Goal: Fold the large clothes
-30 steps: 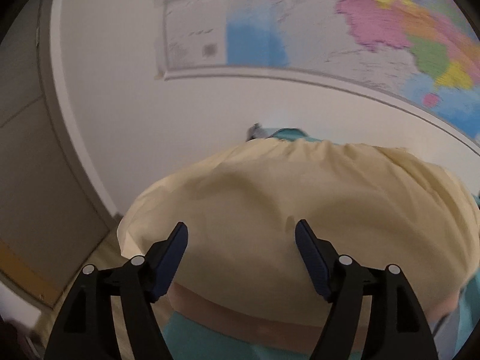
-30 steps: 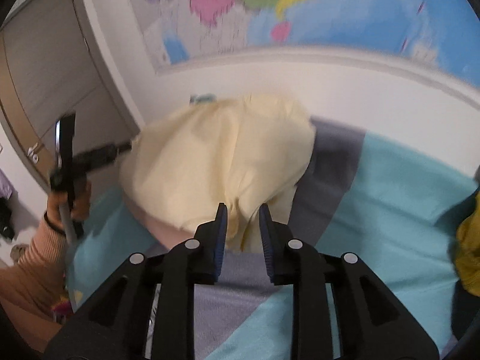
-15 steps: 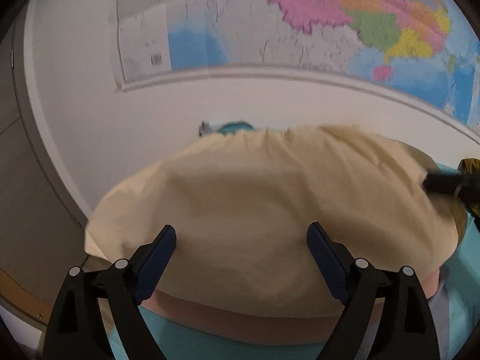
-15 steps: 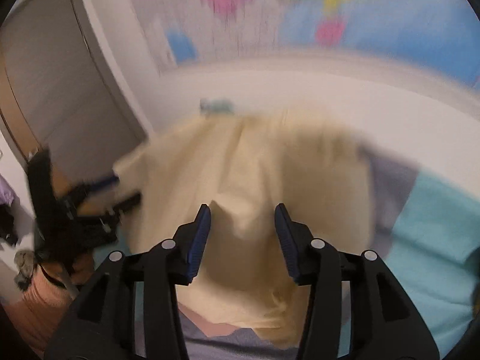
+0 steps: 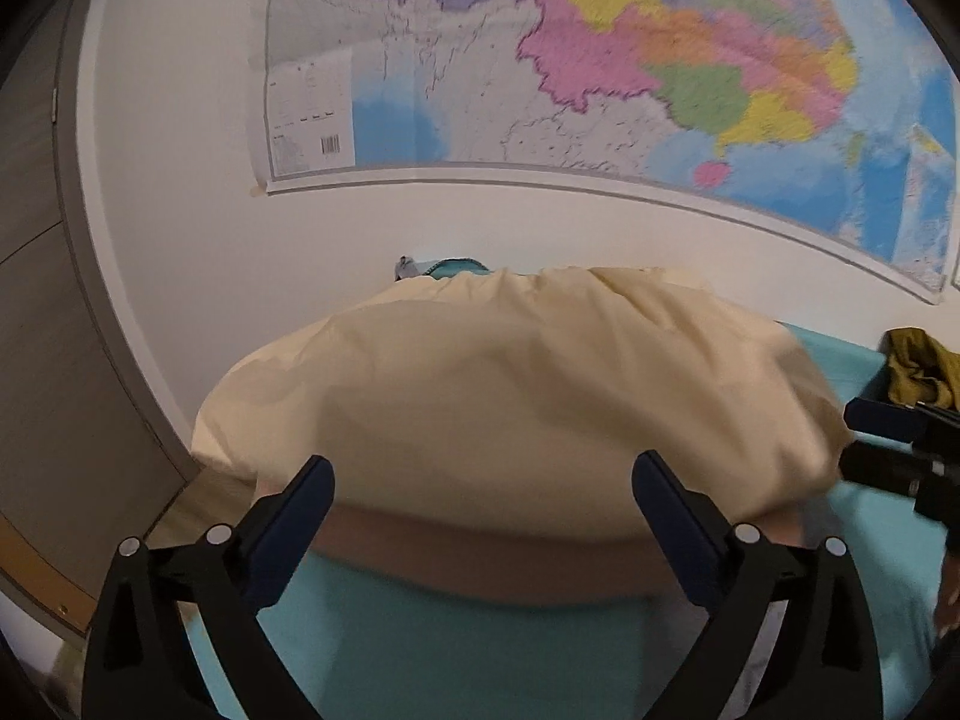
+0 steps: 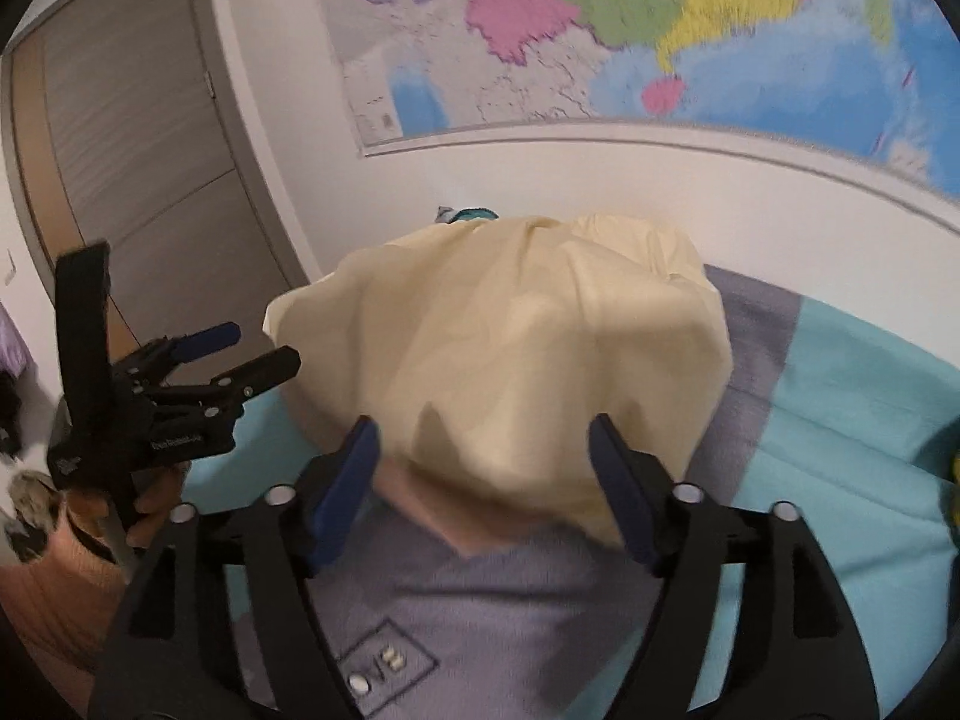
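Observation:
A pale yellow garment (image 5: 510, 396) lies in a rounded, folded heap on the teal bed cover (image 5: 456, 648), with a pinkish layer showing under its near edge. My left gripper (image 5: 480, 468) hovers just short of that edge. Its jaws are still opening and nothing is between them. From the right wrist, the garment (image 6: 510, 330) fills the middle. My right gripper (image 6: 483, 426) straddles its near edge, jaws opening, pads clear of the cloth. The left gripper (image 6: 264, 345) shows at the garment's left side, the right gripper (image 5: 849, 435) at its right.
A large coloured wall map (image 5: 600, 72) hangs on the white wall behind the bed. A grey-brown door (image 6: 138, 138) stands at the left. A mustard garment (image 5: 918, 366) lies at the far right. A grey patch with a label (image 6: 384, 660) is under my right gripper.
The right jaws, narrow around the cloth's near edge a second ago, now stand wide apart. The left jaws have spread further. The right gripper has come into the left wrist view.

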A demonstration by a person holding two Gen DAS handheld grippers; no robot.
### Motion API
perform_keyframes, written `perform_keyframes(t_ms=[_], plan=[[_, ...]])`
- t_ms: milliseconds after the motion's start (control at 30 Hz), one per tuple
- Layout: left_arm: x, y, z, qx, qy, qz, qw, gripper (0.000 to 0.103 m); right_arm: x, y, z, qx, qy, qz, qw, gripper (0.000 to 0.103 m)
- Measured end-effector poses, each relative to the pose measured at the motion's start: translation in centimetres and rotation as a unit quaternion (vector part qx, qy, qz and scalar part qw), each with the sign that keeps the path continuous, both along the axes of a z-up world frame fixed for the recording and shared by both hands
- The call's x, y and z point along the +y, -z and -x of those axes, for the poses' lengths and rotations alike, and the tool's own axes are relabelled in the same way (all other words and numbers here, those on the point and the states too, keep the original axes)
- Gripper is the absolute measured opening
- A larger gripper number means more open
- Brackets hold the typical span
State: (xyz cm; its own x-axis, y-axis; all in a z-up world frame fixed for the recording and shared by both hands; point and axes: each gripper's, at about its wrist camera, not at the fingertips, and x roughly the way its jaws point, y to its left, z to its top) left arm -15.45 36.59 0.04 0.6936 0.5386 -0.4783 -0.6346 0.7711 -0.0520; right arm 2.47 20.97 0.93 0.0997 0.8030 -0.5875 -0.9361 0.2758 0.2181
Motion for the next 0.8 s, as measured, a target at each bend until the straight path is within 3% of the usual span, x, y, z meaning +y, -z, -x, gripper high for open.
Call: perform_keyframes(t_ms=[133,267,467,800], plan=[[-2.4,0.6,1.2,-0.006,0.000,0.014,0.9999,0.096,-2.0,0.7,2.4,-0.015,0.000,-0.004,1.000,0.096],[-4.6,1.2,2.2,-0.003,-0.005,0.039,0.9992,0.096,-3.1,1.3,4.2,-0.026,-0.005,0.000,1.000,0.097],[-7.8,1.1,3.6,-0.002,-0.028,0.030,0.9992,0.096,-5.2,1.1,7.1,-0.067,-0.005,0.002,0.998,0.097],[-10.4,1.4,5.2,0.006,-0.038,0.028,0.9989,0.096,-7.8,1.0,8.9,-0.078,-0.007,-0.003,0.997,0.097]])
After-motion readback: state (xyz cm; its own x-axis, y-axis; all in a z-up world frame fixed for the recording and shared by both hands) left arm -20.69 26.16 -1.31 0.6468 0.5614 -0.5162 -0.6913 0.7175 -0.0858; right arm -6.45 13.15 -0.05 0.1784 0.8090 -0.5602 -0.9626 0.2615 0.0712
